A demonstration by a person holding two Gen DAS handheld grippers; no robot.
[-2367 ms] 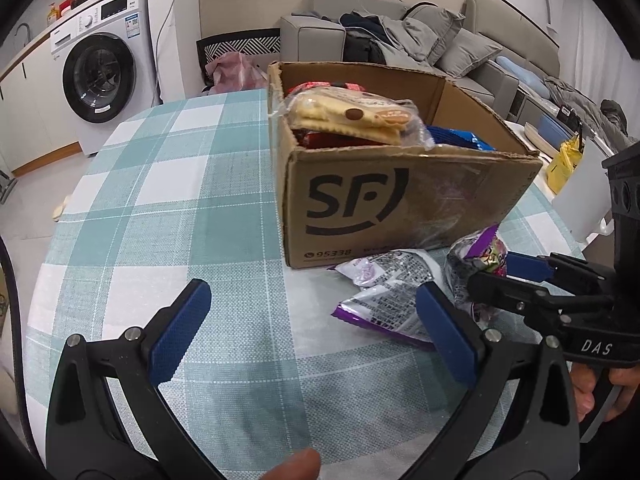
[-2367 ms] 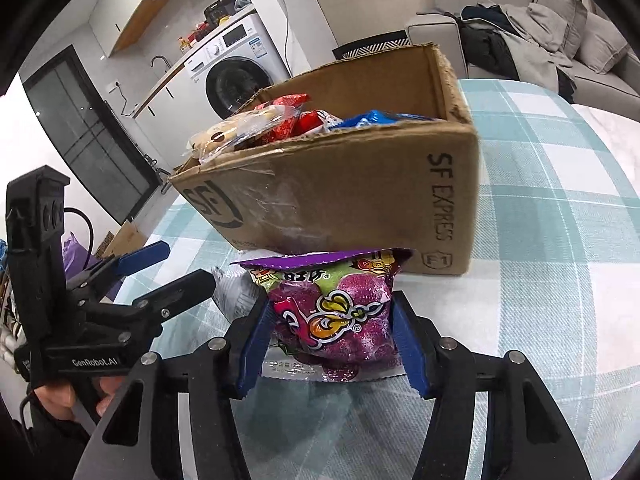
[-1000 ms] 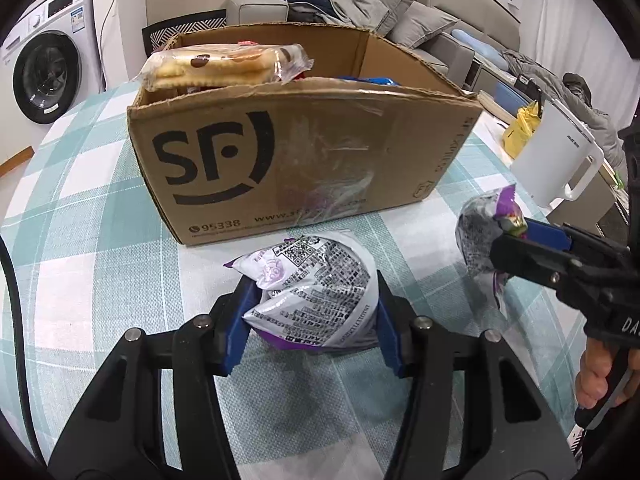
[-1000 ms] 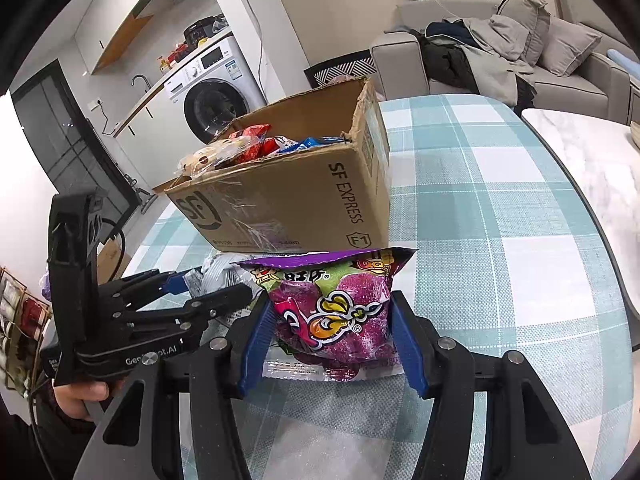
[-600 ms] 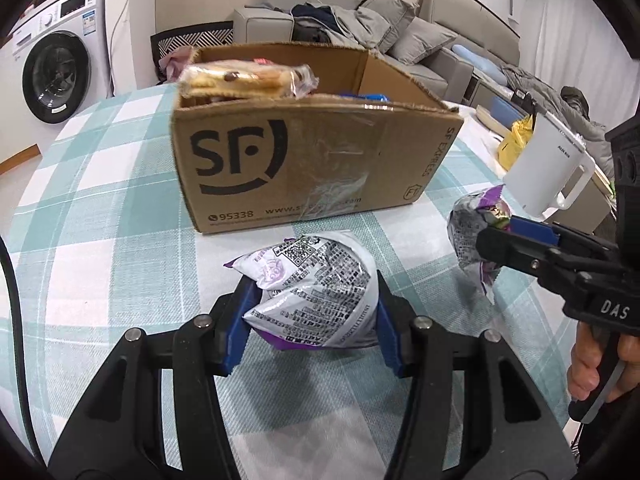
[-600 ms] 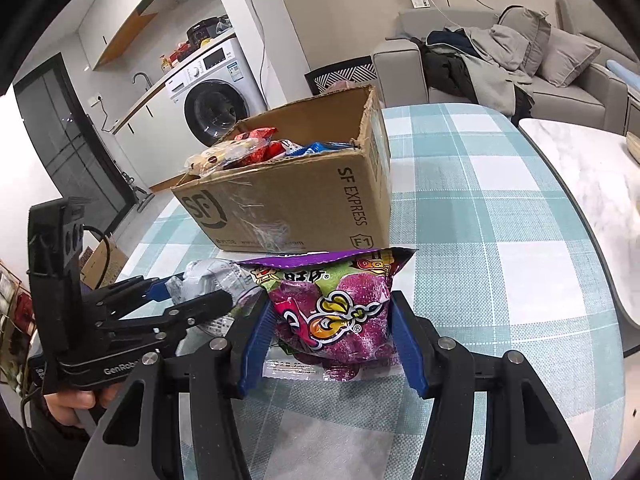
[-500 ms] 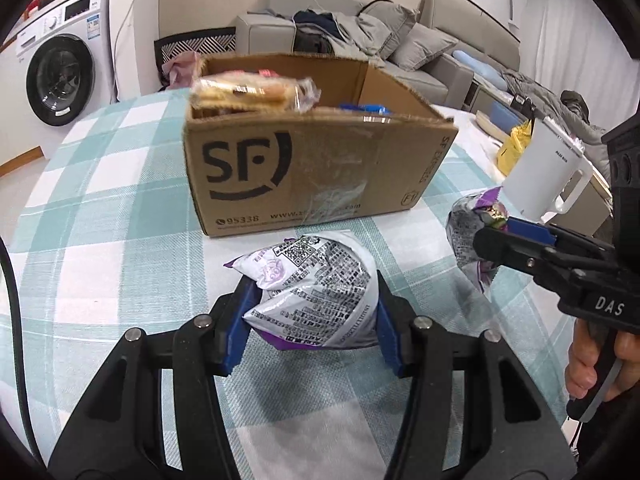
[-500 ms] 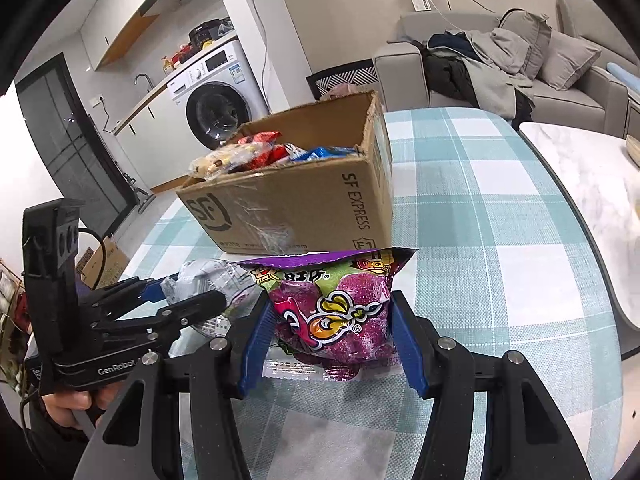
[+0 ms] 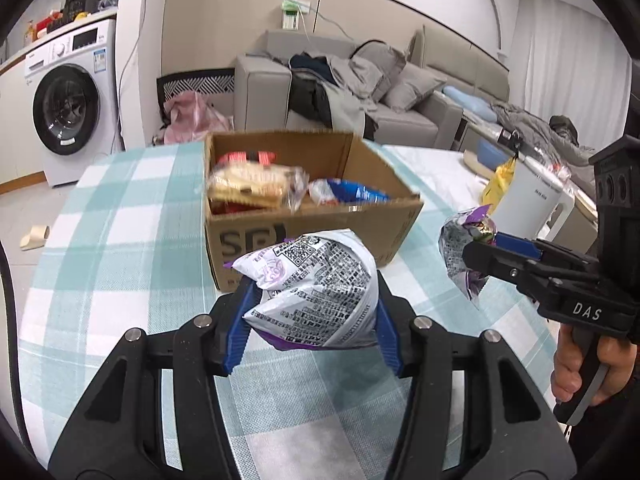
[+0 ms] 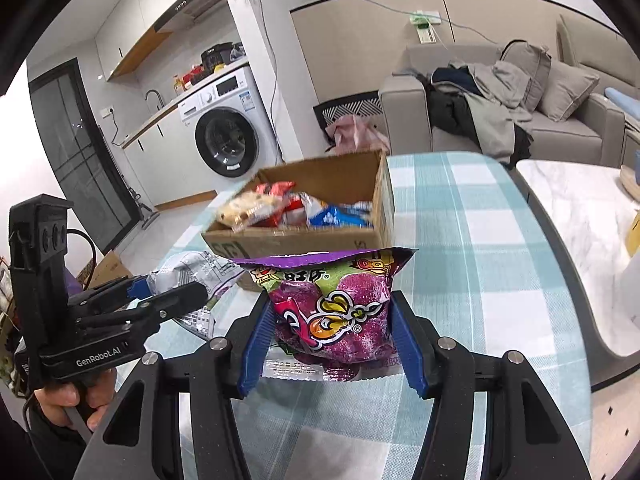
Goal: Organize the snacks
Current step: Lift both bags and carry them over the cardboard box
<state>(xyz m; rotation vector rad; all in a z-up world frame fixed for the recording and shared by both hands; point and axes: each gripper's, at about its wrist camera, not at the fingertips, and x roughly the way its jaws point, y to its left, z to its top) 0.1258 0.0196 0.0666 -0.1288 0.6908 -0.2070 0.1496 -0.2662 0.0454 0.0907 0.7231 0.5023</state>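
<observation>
The left gripper [image 9: 312, 316] is clamped on a silver snack bag [image 9: 316, 288], its blue pads pressing both sides of the packet, printed back and QR code facing the camera. The bag hangs clear of the checked tablecloth [image 9: 120, 240], on the near side of the cardboard box [image 9: 312, 216] and about level with its front wall.

The right gripper [image 10: 332, 336] grips a purple snack bag [image 10: 332, 304], pads squeezing its flanks, the colourful front facing the lens and the purple top seal uppermost. This bag too is held above the tablecloth, just in front of the box's near wall. From the left wrist view it sits to the right of the box, off the front corner, with the person's hand [image 9: 580, 364] on the trigger grip.

The box stands open on the table, already holding a clear pack of biscuits [image 9: 252, 188] at its left side, a blue packet [image 9: 348, 194] to the right of that and red wrappers [image 10: 276, 192] behind. Beyond the box are a washing machine [image 9: 68, 112] and a grey sofa [image 9: 360, 92] heaped with clothes; a white kettle [image 9: 528, 200] stands to the box's right
</observation>
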